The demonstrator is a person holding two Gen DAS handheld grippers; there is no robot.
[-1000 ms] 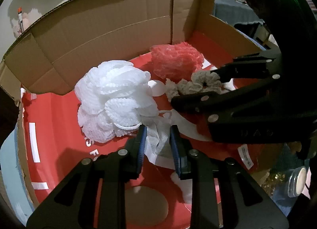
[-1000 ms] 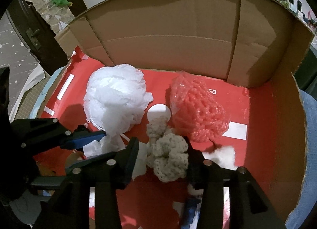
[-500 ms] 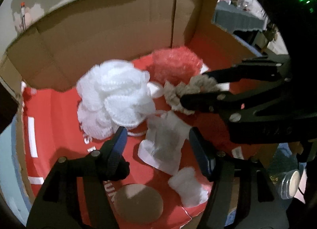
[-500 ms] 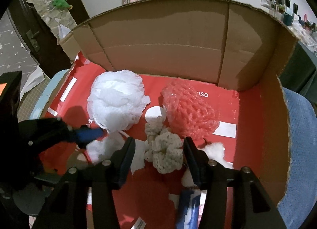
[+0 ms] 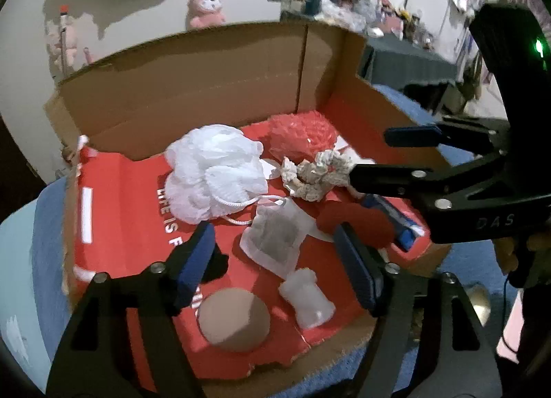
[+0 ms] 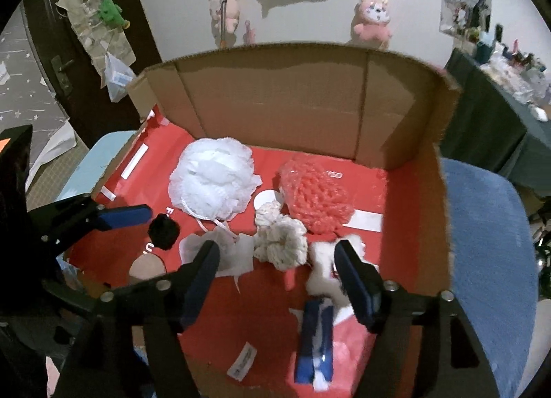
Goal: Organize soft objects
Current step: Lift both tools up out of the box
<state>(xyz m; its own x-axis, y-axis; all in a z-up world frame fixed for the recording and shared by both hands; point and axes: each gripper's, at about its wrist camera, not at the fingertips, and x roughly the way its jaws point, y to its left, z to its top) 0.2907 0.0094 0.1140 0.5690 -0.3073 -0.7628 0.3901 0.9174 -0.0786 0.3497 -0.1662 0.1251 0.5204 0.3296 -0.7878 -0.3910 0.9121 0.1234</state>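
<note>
Both claws are hanging spread wide over an open cardboard box point(image 6: 275, 101) with a red printed floor, and neither is gripping anything. The left claw point(image 5: 275, 260) is hovering above a flat white mesh pouch point(image 5: 275, 239), which is lying loose on the red floor between its two fingers, touching neither of them. Just in front of that pouch, nearer the camera, a small white cotton wad point(image 5: 306, 298) is resting beside a round tan pad point(image 5: 234, 318).

The right claw point(image 6: 277, 277) is sitting released over a beige crocheted scrunchie point(image 6: 280, 239) (seen from the left wrist camera, its near finger looks to be just beside that scrunchie, though contact cannot be told). A white fluffy clump point(image 6: 327, 270) is lying just right of the scrunchie, partly behind the right finger.

Farther back, a white mesh bath pouf point(image 6: 213, 179) is sitting left of a coral-red pouf point(image 6: 315, 191), the two near each other but apart. A blue and white packet point(image 6: 315, 343) is lying near the box's front edge. The box is resting on a blue cushioned seat point(image 6: 482, 225).
</note>
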